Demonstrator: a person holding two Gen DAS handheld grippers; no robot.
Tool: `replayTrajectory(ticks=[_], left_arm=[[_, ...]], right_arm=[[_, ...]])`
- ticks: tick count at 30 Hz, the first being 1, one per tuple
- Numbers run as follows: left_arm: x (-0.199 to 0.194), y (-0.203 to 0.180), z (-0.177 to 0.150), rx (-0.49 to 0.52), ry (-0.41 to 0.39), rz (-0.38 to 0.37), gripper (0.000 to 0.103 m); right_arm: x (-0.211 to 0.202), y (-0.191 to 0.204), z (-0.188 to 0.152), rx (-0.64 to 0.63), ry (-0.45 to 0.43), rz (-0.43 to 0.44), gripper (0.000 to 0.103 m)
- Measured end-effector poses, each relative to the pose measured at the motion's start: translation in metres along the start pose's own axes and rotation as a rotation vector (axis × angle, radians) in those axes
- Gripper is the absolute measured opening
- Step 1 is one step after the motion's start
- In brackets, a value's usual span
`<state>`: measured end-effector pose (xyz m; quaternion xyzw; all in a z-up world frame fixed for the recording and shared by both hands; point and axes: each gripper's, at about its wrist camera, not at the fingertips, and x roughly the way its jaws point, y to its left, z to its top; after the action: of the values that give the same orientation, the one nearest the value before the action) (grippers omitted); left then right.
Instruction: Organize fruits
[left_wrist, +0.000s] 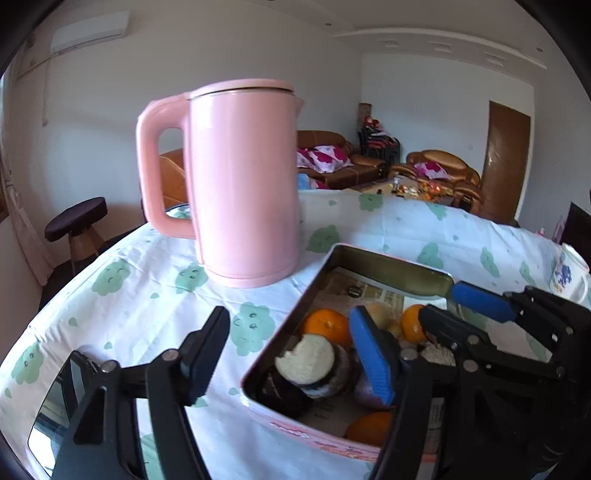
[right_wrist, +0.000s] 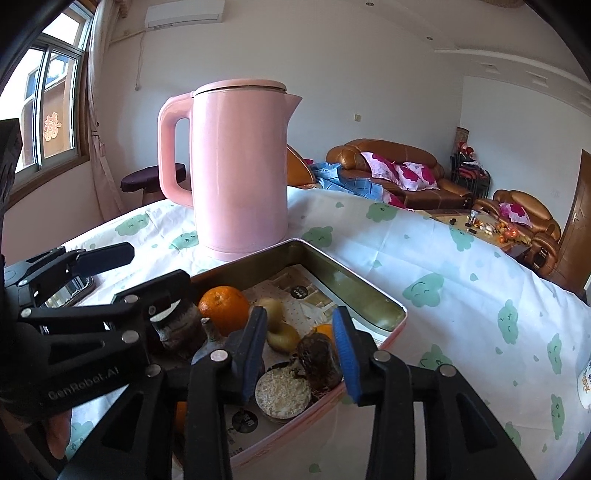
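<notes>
Right gripper (right_wrist: 301, 350): fingers apart, empty, over near tin (right_wrist: 400, 321) corner; left gripper (left_wrist: 291, 354) likewise apart, empty. Risk: a finger catching the rim tips the tin, spilling oranges (right_wrist: 223, 304) toward kettle (right_wrist: 240, 170).

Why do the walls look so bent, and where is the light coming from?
Both views are fisheye, so walls and ceiling bow and corners go black. Right wrist view: daylight enters by the window, giving the tall pink plastic kettle a soft sheen. Left wrist view: the metal tin wall glints.
</notes>
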<state>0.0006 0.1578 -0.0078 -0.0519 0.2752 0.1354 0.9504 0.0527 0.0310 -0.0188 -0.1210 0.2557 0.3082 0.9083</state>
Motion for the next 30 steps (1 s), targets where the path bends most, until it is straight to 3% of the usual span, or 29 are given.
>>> replayTrajectory(ticks=[19, 21, 23, 30], left_arm=[[-0.025, -0.003, 0.005, -0.015, -0.059, -0.021, 0.078], [-0.029, -0.006, 0.005, -0.012, -0.073, -0.027, 0.081], [-0.033, -0.009, 0.005, -0.011, -0.088, -0.027, 0.086], [-0.043, -0.02, 0.007, 0.008, -0.112, -0.042, 0.09]], right_arm=[[-0.031, -0.005, 0.001, 0.003, -0.059, -0.063, 0.044], [-0.037, -0.008, 0.001, 0.01, -0.069, -0.081, 0.046], [-0.042, -0.012, 0.0, 0.016, -0.078, -0.098, 0.057], [-0.059, -0.026, -0.001, 0.041, -0.106, -0.123, 0.058]])
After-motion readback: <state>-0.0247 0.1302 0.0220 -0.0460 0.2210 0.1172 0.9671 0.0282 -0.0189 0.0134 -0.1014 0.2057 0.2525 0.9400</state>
